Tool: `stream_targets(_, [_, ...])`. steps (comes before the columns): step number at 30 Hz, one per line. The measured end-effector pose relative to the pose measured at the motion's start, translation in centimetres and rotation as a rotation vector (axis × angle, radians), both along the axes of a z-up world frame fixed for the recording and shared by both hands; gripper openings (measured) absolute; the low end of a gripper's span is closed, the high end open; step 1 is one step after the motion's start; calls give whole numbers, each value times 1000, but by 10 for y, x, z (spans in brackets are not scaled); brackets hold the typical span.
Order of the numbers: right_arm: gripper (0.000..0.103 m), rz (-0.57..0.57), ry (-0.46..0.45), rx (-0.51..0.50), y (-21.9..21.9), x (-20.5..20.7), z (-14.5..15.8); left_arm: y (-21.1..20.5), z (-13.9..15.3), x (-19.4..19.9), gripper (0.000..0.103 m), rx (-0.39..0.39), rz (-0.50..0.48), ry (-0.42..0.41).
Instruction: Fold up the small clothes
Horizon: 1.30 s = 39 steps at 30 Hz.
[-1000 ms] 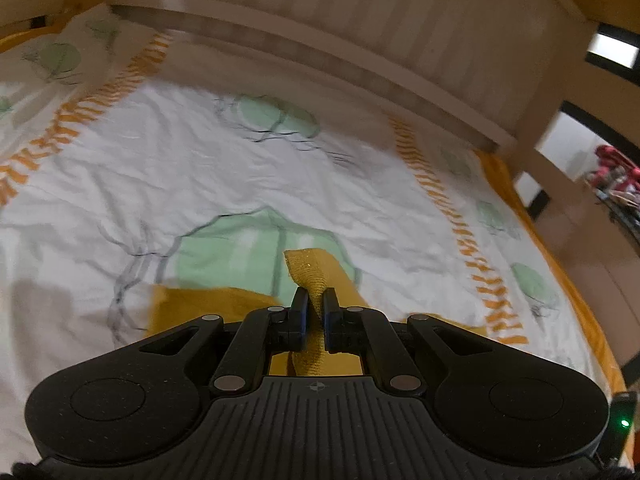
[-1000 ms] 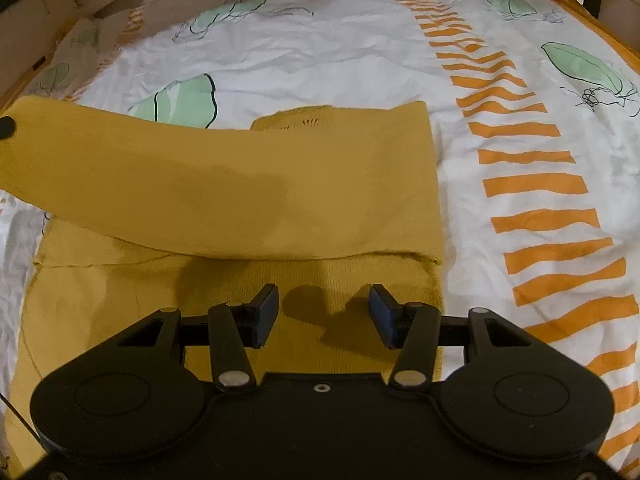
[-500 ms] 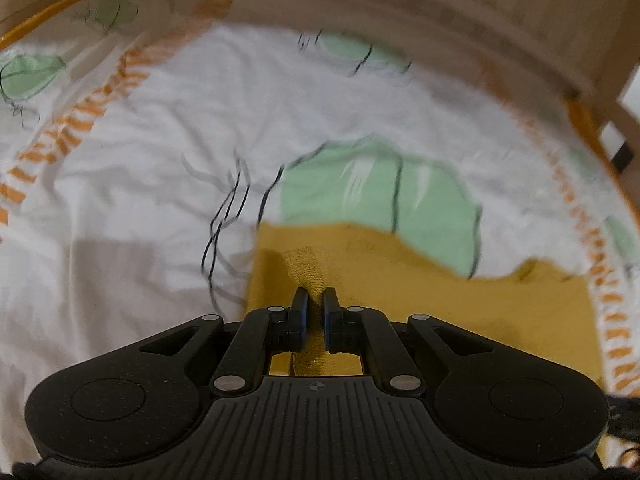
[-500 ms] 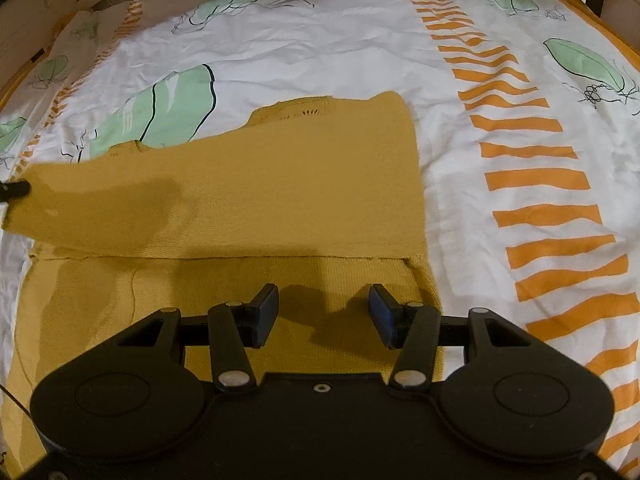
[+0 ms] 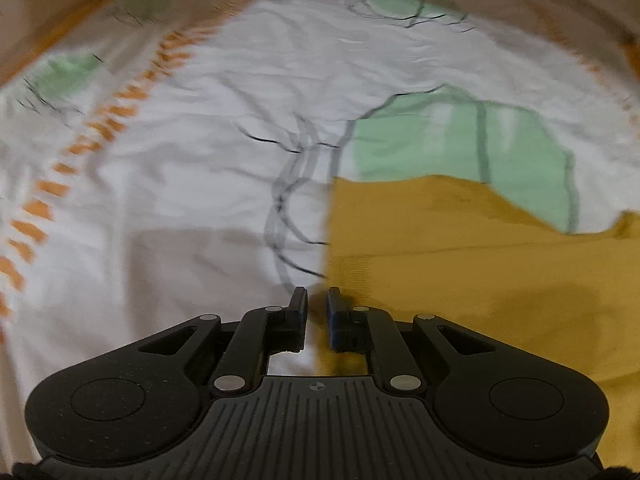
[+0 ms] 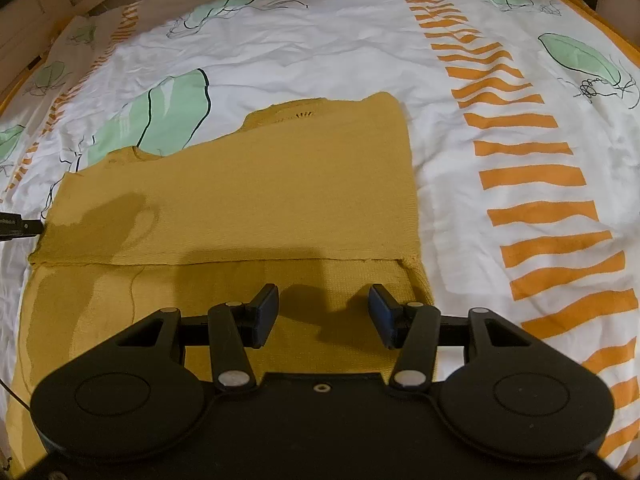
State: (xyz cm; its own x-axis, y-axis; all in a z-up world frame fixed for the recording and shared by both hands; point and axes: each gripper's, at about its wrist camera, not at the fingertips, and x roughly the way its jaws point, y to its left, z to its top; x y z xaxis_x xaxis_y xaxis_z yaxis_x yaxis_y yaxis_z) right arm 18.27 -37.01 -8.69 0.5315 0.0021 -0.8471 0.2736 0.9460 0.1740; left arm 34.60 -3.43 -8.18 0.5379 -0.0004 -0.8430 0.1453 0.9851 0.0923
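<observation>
Mustard knit garment [image 6: 248, 200] lies flat on the leaf-print bedsheet [image 6: 320, 48], far part folded toward the camera, fold edge running 9 to 3 o'clock just beyond the right gripper [image 6: 322, 304]. Right gripper: jaws moderately wide, nothing between them, hovering over the garment's near layer. Left gripper [image 5: 317, 300]: jaws narrow and opening, garment's left edge at the gap, pads no longer pressing it. Its tip shows at 9 o'clock in the right view.

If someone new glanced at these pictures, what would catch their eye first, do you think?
The mustard-yellow knitted garment, folded over itself on the white bedsheet. Next, the sheet's orange stripes to the garment's right. The left gripper sits at the garment's left edge, jaws opening; the right gripper hovers open above it.
</observation>
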Motion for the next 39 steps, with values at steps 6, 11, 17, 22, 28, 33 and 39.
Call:
stream_targets(6, [58, -9, -3, 7, -1, 0, 0, 6, 11, -2, 11, -9, 37, -20])
stream_targets(11, [58, -14, 2, 10, -3, 1, -2, -12, 22, -15, 13, -35, -44, -54])
stream_targets(17, [58, -15, 10, 8, -3, 3, -3, -31, 0, -21, 16, 7, -112, 20])
stream_targets(22, [59, -21, 18, 11, -4, 2, -5, -23, -14, -20, 20, 2, -81, 55])
stream_targets(28, [66, -22, 28, 5, -5, 1, -8, -22, -15, -24, 23, 15, -97, 36])
stream_targets(33, [72, -19, 30, 1, -5, -1, -11, -22, -17, -33, 41, 65, -101, 0])
stream_targets(39, [80, 16, 29, -44, 4, -3, -14, -3, -15, -36, 46, -27, -89, 27])
